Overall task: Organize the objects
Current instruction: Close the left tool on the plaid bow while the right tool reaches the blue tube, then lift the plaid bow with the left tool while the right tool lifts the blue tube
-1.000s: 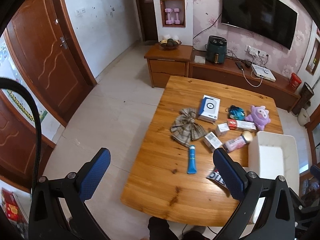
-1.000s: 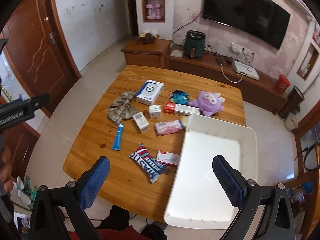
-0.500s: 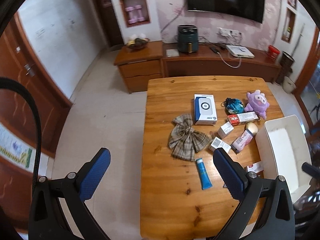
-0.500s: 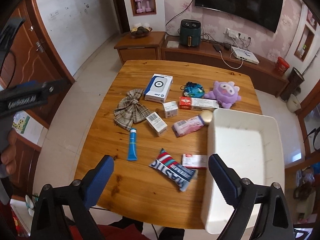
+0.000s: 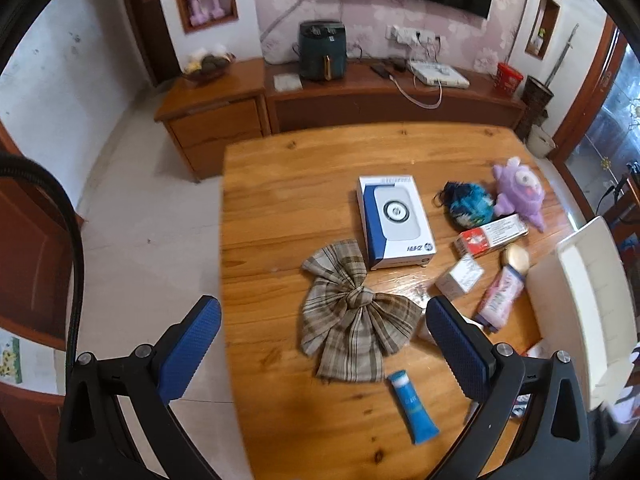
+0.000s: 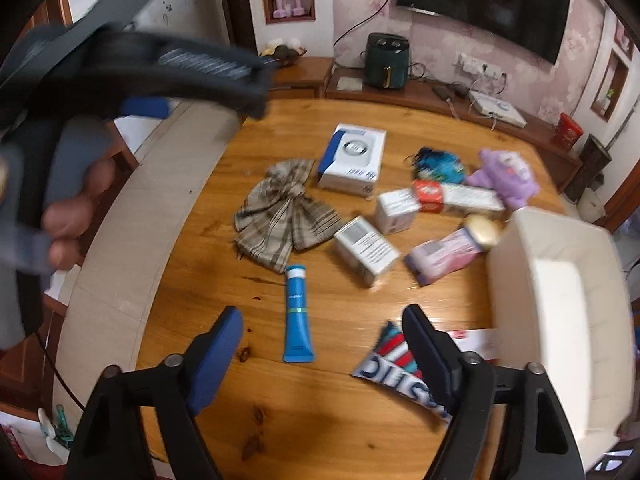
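Observation:
On the wooden table [image 5: 280, 184] lie a plaid fabric bow [image 5: 352, 312], a blue tube [image 5: 412, 408], a white and blue box [image 5: 394, 220], a purple plush [image 5: 518, 196] and a pink tube [image 5: 502, 296]. My left gripper [image 5: 322, 308] hangs open above the bow, holding nothing. My right gripper [image 6: 322, 316] hovers over the blue tube [image 6: 297, 312]. Its jaws are closing, and the tube lies in the gap without touching the pads. A striped snack bag [image 6: 396, 368] sits under its right finger. The white bin [image 6: 560, 300] stands at the right.
Small white boxes [image 6: 366, 248] and a red and white carton [image 6: 452, 196] lie mid-table beside a blue pouch [image 6: 438, 162]. A hand [image 6: 76, 208] with the other gripper fills the upper left of the right wrist view. A low cabinet [image 5: 360, 96] runs behind the table.
Both grippers have come down closer to the table. The right jaws have narrowed. The left view has swung over the plaid bow, and the right view now centres on the blue tube.

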`<state>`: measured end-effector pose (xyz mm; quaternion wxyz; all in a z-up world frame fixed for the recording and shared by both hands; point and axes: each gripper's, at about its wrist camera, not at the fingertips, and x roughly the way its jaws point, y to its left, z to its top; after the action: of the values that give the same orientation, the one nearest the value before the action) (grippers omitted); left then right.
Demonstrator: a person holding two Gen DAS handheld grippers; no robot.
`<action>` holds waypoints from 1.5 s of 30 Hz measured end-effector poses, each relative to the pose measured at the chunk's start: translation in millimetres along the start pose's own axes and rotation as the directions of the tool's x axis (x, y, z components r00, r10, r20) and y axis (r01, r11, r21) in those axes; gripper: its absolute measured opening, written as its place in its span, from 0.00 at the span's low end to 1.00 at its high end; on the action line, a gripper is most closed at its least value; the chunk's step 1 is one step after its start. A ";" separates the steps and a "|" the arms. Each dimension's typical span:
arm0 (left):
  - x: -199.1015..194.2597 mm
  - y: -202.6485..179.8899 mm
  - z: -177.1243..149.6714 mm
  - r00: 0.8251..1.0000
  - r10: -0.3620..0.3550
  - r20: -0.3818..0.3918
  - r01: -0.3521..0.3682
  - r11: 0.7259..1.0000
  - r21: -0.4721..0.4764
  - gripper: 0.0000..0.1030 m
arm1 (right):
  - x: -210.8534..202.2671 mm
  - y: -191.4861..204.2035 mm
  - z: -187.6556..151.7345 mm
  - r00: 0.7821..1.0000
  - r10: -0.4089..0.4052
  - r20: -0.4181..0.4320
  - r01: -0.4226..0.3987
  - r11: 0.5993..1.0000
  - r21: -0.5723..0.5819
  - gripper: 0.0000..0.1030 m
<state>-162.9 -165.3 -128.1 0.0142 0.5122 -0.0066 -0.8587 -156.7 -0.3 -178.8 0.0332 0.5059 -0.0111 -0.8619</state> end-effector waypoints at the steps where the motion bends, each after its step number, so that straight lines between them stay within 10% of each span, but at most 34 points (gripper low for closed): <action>1: 10.2 -0.2 1.4 1.000 -0.014 -0.018 0.014 1.000 -0.004 0.99 | 10.0 2.3 -3.2 1.000 0.014 -0.010 -0.014 1.000 0.005 0.74; 31: 129.9 -11.7 -5.0 0.958 -0.019 -0.288 -0.024 0.989 -0.145 0.94 | 99.1 27.1 -8.8 0.992 -0.021 -0.128 0.017 0.999 -0.034 0.41; 40: 141.5 -6.5 -10.7 0.947 0.013 -0.321 -0.073 0.981 -0.178 0.76 | 95.6 32.5 -12.7 0.993 -0.012 -0.119 0.007 0.999 -0.041 0.24; 45: 136.1 -10.3 -13.4 0.954 0.039 -0.296 -0.087 0.985 -0.150 0.47 | 95.4 35.1 -14.6 0.993 -0.006 -0.119 0.003 1.000 -0.031 0.19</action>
<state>-215.9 -159.2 -254.5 0.0839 0.6301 0.0486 -0.7705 -188.7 -41.7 -267.3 0.0398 0.5557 0.0056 -0.8304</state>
